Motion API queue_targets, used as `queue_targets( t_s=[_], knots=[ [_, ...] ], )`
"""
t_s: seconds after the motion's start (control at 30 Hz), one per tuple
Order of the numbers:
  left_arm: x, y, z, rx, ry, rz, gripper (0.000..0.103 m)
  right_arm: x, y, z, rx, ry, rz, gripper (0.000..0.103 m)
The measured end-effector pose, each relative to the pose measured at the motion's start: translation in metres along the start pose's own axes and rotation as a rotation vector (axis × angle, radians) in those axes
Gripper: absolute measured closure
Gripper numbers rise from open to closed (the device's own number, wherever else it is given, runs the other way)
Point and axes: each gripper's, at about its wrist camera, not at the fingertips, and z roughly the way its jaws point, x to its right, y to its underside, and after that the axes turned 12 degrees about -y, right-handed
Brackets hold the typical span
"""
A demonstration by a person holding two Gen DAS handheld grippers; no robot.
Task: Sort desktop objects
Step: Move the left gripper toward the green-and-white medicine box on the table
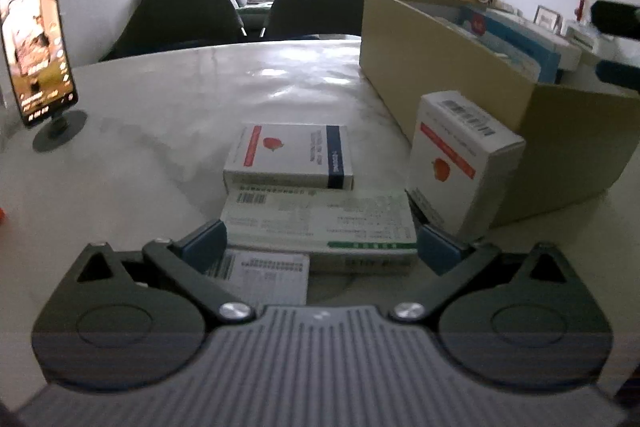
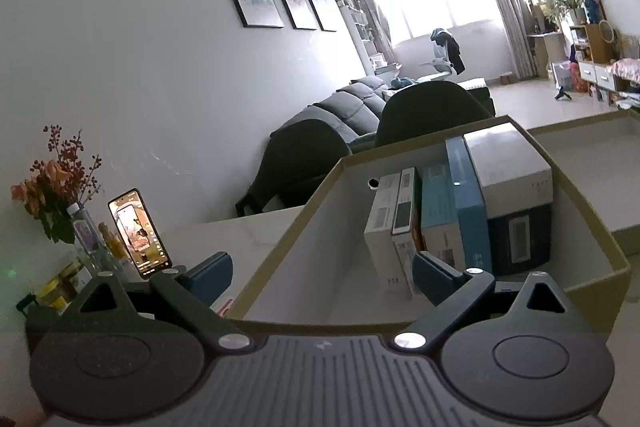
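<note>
Left gripper (image 1: pixel 320 245) jaws wide, straddling green-striped medicine box (image 1: pixel 320 223), not yet pinching. Right gripper (image 2: pixel 322 273) jaws spread, empty, over cardboard box (image 2: pixel 280 259). Next: close left, lift, transfer.

The pale marble-patterned bench (image 1: pixel 168 99) lies bare between the lit phone on its round black stand (image 1: pixel 38 47) and the flat white cartons, so a tool could pass there. To the right, an upright white carton with an orange stripe (image 1: pixel 460 163) stands just beside the tan cardboard box's wall (image 1: pixel 432 67), leaving a tight gap. Inside that box, upright packages (image 2: pixel 460 203) fill the far right, while its near left floor (image 2: pixel 320 267) stays free.
</note>
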Motion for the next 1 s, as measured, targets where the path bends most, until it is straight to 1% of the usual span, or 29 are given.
queue_targets(
  t_s=[0.13,0.3,0.37,0.57,0.83,1.0],
  knots=[
    [0.006,-0.003,0.003,0.006,0.003,0.031,0.000,0.001,0.003,-0.001,0.001,0.001,0.015,0.006],
    [0.014,-0.003,0.007,0.016,-0.027,0.095,0.000,0.003,0.006,-0.004,0.021,0.006,0.036,0.006],
    [0.016,-0.001,0.005,0.022,-0.036,0.104,0.000,0.003,0.007,-0.007,0.036,0.011,0.046,0.006],
    [0.010,0.005,0.002,0.052,-0.030,0.081,0.000,0.002,0.010,-0.016,0.066,-0.010,0.078,0.005],
    [0.009,0.014,-0.006,0.084,-0.045,0.072,0.000,-0.001,0.012,-0.020,0.086,-0.036,0.099,0.005],
    [-0.004,0.016,-0.010,0.072,-0.087,0.035,0.000,-0.003,0.013,-0.020,0.096,-0.057,0.112,0.004]
  ],
)
